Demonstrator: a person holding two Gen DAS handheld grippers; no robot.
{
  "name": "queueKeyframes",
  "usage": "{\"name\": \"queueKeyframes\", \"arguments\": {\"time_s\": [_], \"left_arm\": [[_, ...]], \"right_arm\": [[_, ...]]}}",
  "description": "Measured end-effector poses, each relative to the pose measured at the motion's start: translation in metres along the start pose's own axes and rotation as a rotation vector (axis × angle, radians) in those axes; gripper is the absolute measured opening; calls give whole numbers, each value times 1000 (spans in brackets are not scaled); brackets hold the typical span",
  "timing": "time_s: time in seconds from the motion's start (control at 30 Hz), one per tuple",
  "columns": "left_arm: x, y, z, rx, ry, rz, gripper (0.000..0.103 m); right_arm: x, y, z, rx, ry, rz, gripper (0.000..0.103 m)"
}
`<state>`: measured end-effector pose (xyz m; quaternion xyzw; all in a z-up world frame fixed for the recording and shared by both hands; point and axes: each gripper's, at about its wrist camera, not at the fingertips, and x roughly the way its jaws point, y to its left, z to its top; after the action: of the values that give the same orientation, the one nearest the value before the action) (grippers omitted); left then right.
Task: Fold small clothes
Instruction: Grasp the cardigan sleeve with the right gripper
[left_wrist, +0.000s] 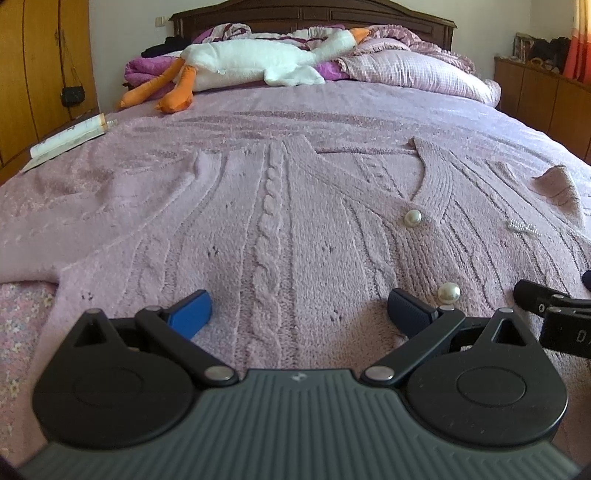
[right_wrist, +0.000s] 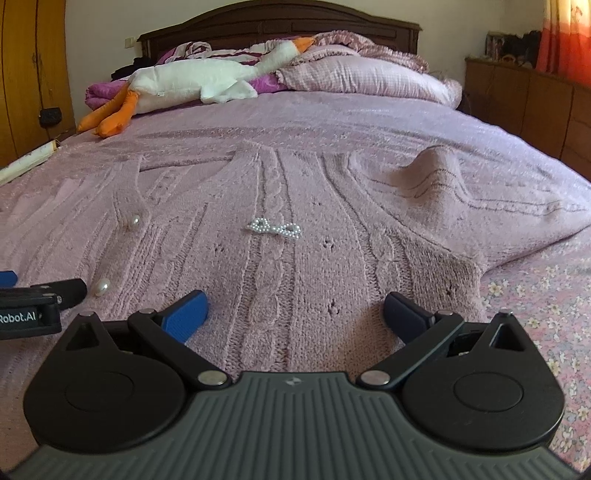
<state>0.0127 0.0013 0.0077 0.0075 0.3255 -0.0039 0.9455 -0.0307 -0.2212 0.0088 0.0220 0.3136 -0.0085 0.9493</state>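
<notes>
Lying flat on the bed (left_wrist: 369, 103), a pink cardigan (left_wrist: 295, 221) awaits folding; left gripper (left_wrist: 299, 310) and right gripper (right_wrist: 295, 310) rest released at its hem, poised to grasp.

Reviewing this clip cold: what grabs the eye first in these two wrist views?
A pink cable-knit cardigan lies spread flat across the bed, with pearl buttons and a beaded bow. Both grippers, left and right, sit open at its near hem. Near the headboard lies a white plush goose with orange legs.

Bed (right_wrist: 369, 122) open ahead — plush goose (left_wrist: 251, 61) far.
</notes>
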Motion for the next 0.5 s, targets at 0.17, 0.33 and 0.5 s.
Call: {"name": "queueKeyframes", "arguments": {"time_s": [0.17,0.33,0.5], "left_arm": [[-4,-2,5,16,43,9,103],[-10,4,12,6,88,2,103],[-16,5,16,-12,105,15,103]], "right_arm": [[-8,-20,12,49,40,104,103],[-21,-61,30,166,65,180,103],[-30,-112,51,233,25,145,103]]}}
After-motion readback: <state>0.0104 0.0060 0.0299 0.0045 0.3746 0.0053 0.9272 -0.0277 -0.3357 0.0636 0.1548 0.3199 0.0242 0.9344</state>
